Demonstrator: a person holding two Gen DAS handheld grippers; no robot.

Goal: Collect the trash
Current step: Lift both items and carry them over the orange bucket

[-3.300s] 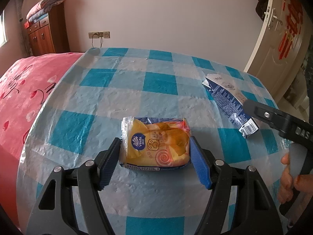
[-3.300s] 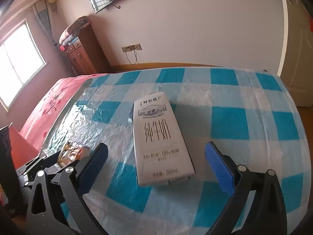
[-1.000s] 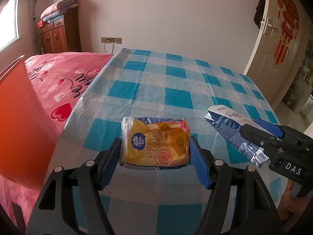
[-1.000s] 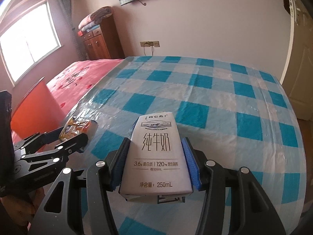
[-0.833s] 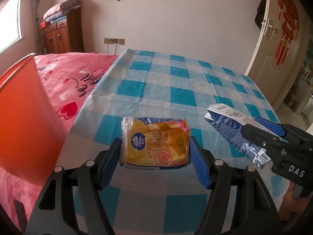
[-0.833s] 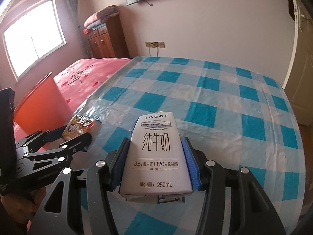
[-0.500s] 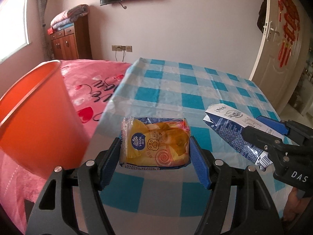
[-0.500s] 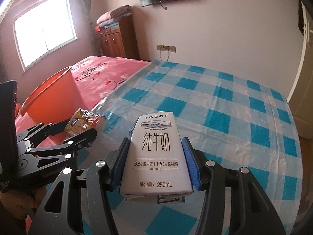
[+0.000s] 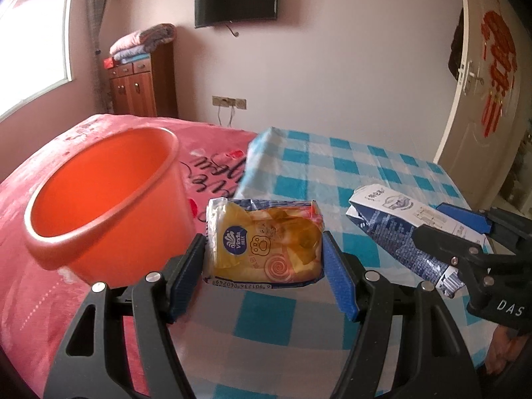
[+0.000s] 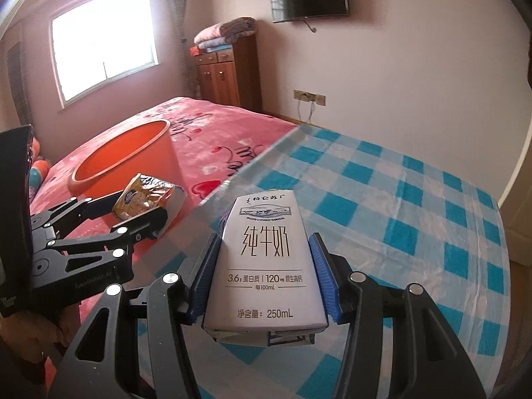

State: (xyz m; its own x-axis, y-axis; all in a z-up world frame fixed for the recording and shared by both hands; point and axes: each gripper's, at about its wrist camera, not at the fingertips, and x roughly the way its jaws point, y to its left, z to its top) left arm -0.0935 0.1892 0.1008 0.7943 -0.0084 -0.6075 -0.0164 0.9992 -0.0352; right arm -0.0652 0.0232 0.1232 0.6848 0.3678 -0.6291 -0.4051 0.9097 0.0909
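Both pickups done; left gripper (image 9: pixel 264 262) clamped on the yellow tissue pack (image 9: pixel 264 244), right gripper (image 10: pixel 264 277) clamped on the milk carton (image 10: pixel 266 266); both items held in the air above the checked table (image 10: pixel 415 206); orange bin (image 9: pixel 99 179) sits just left of the pack, nothing visible inside, though its bottom is partly hidden; left to do: carry over the rim and drop both.

Both packs have been lifted off the desk (image 9: pixel 335 166) and carried left, and the orange bin (image 9: pixel 106 196) has come into view, near the tissue pack (image 9: pixel 264 242).
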